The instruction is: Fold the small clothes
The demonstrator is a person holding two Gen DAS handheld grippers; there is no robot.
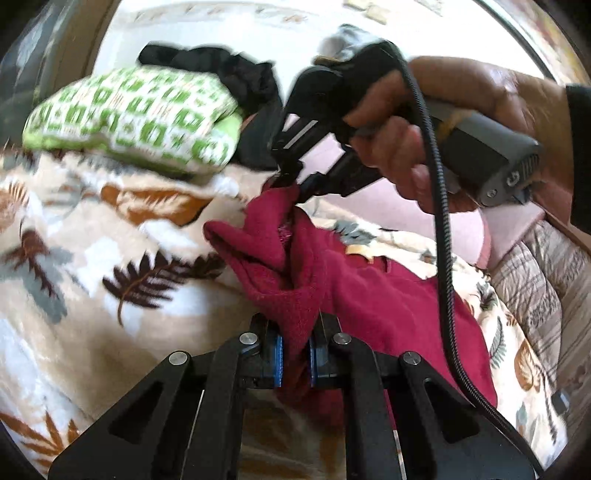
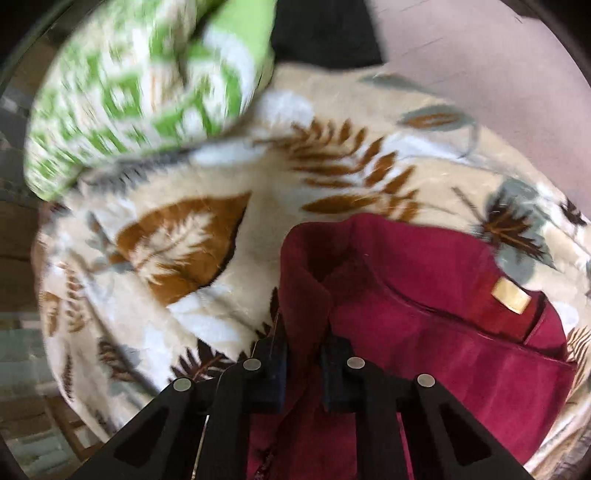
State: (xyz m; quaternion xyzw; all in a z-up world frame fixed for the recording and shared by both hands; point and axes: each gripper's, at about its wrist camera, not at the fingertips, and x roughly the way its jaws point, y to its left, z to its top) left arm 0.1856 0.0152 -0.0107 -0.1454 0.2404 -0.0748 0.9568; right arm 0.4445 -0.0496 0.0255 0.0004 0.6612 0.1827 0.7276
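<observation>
A dark red fleece garment point(image 1: 369, 291) lies rumpled on a leaf-patterned blanket point(image 1: 110, 258). My left gripper point(image 1: 295, 358) is shut on a fold of it, the cloth pinched between the blue pads. In the left wrist view a hand point(image 1: 461, 122) holds my right gripper point(image 1: 291, 181), which points steeply down and pinches the garment's raised far edge. In the right wrist view the right gripper point(image 2: 303, 365) is shut on a ridge of the red garment point(image 2: 424, 295), which bears a tan label point(image 2: 511, 295).
A folded green-and-white patterned cloth point(image 1: 129, 114) point(image 2: 129, 92) rests at the blanket's far left, with a black garment point(image 1: 229, 70) point(image 2: 325, 33) behind it. A pink surface point(image 1: 465, 229) lies beyond the blanket and a plaid quilt point(image 1: 546, 280) at the right.
</observation>
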